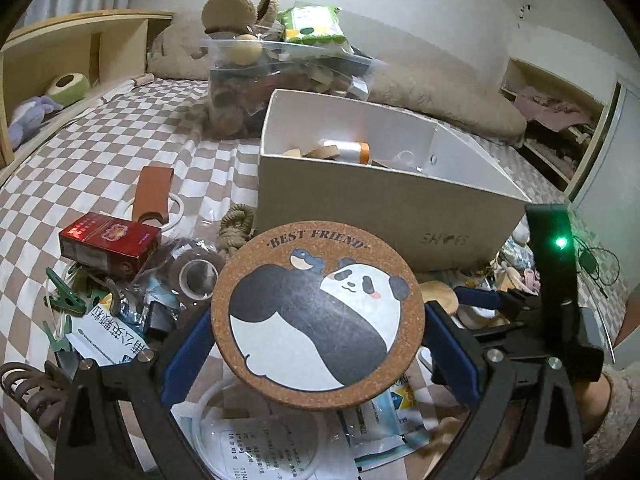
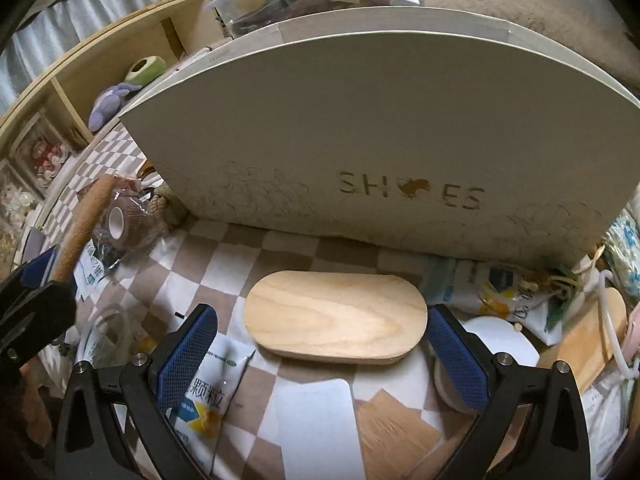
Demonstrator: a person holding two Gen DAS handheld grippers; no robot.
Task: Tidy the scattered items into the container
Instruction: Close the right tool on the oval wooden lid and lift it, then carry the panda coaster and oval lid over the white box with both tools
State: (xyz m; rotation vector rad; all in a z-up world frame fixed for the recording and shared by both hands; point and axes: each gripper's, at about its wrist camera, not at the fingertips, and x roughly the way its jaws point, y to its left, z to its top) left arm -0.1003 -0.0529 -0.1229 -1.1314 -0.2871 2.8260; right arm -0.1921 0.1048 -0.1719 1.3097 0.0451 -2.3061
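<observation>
In the left wrist view, the left gripper (image 1: 318, 350) holds a round cork coaster (image 1: 318, 312) at centre frame, its blue textured fingers (image 1: 186, 354) closed against the disc's opposite edges. The coaster has a grainy cork rim, a smooth printed panda face and the words "BEST FRIEND" along its top; it is raised above the clutter and tilted toward the camera. Behind it, in the upper middle, stands the white cardboard shoe box (image 1: 360, 204), open on top, matte, with straight flat walls; a roll with an orange end (image 1: 346, 150) and other small pieces lie inside. At left on the brown-and-white checked bed cover (image 1: 80, 160) sit a glossy red carton (image 1: 108, 242), a wrapped roll of brown tape (image 1: 192, 272), a green plastic clip (image 1: 66, 294) and a knotted rope (image 1: 236, 226) touching the box's lower corner.

In the right wrist view, the right gripper (image 2: 322, 344) has its mesh-patterned blue fingers (image 2: 456, 356) spread wide on either side of an oval wooden board (image 2: 336, 316) at centre frame; whether the pads touch its ends cannot be told. The board is pale, smooth, with visible grain and rounded ends, lying flat on the checked cover just in front of the box's printed "SHOES" wall. A medicine sachet (image 2: 208, 392) lies under the left finger, and a white round lid (image 2: 500, 344) sits beside the right one.
</observation>
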